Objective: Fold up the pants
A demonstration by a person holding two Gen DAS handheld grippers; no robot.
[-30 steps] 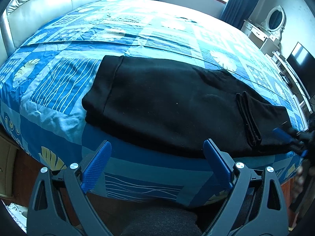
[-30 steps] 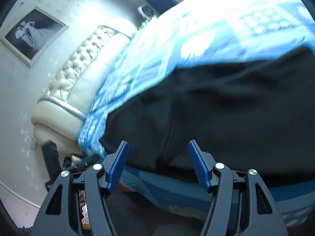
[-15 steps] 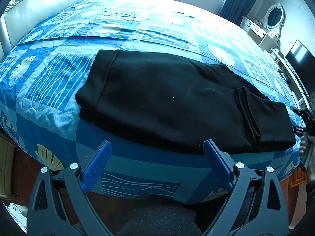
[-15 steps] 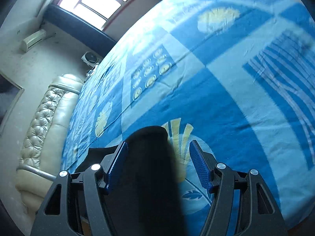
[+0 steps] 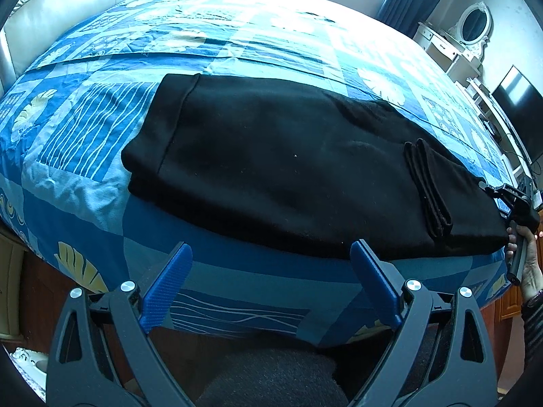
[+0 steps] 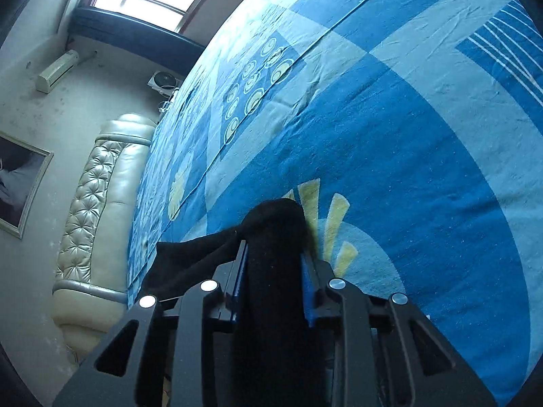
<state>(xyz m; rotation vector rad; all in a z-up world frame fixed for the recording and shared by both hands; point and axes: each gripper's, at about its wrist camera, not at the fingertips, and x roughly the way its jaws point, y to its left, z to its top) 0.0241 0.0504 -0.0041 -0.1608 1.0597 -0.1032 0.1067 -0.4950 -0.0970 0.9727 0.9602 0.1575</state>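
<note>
Pants (image 5: 288, 169) lie flat on our bed (image 5: 85, 169), beyond our left gripper (image 5: 268, 285) — spread wide, empty; right gripper (image 6: 273, 264) closing, pads pinching their folded end.

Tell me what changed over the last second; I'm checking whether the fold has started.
The right gripper swung from over the middle of the pants to their end at the bed's edge; its jaws, open before, are closing, with black cloth now between the pads. The left gripper stayed open and empty above the near edge, and the pants still lie flat.
</note>
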